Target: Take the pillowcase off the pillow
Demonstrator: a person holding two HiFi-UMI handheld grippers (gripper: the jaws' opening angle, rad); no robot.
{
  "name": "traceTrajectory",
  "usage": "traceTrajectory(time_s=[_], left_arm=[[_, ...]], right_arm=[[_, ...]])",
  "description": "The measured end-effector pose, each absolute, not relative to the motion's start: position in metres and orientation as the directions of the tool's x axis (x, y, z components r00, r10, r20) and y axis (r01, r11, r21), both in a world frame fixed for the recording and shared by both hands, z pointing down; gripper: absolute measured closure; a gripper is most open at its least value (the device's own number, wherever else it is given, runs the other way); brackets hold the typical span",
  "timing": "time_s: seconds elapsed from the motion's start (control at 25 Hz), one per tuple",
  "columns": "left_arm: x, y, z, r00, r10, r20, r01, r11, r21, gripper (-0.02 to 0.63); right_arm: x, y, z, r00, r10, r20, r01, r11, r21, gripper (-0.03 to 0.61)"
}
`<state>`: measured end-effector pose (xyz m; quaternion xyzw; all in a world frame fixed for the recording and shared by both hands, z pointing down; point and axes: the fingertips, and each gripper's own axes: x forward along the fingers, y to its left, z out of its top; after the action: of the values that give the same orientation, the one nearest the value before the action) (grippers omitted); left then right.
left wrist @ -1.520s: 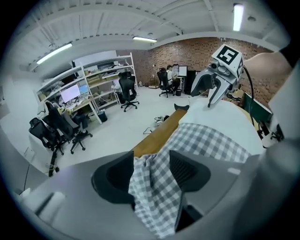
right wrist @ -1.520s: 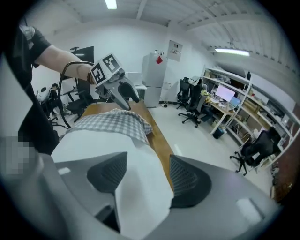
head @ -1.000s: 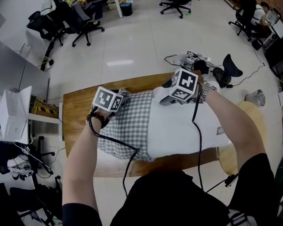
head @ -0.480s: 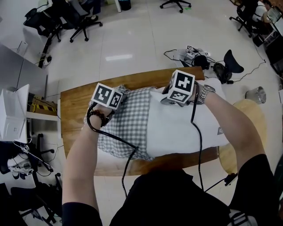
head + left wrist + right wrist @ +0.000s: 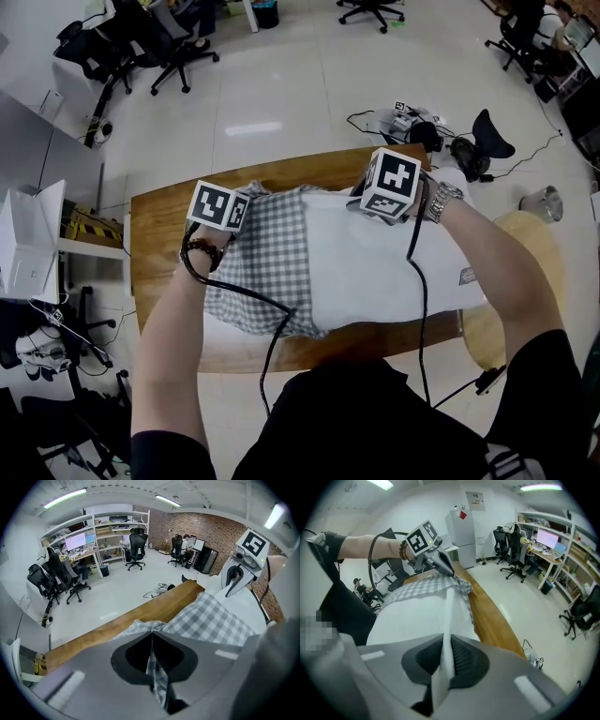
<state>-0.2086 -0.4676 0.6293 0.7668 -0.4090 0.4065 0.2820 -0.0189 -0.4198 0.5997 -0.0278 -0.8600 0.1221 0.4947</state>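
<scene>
The pillowcase [image 5: 267, 267] covers half the pillow [image 5: 384, 272] — the left gripper [image 5: 151, 634] has just pinched its cloth, the right gripper [image 5: 444, 639] the pillow's edge — pulling remains.

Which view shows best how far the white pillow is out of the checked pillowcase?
The head view: the pillow lies bare on the right, the pillowcase covering only its left end. The left gripper view shows just a white strip beyond the cloth; the right gripper view foreshortens it, one fold in the right gripper.
</scene>
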Motion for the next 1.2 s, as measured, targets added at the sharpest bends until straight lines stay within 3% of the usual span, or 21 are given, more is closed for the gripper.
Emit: traceTrajectory(time_s=[1.0, 1.2], left_arm=[[-0.288, -0.388, 0.62, 0.118, -0.496, 0.86, -0.943, -0.327, -0.06, 0.603], [-0.282, -0.389, 0.614, 0.116, -0.528, 0.841, -0.93, -0.355, -0.094, 0.599]], right_arm=[[0.035, -0.403, 0.589, -0.481, -0.047, 0.875, -0.141, 0.99, -0.024, 0.563], [0.026, -0.403, 0.594, -0.497, -0.07, 0.865, -0.123, 0.992, 0.01, 0.517]])
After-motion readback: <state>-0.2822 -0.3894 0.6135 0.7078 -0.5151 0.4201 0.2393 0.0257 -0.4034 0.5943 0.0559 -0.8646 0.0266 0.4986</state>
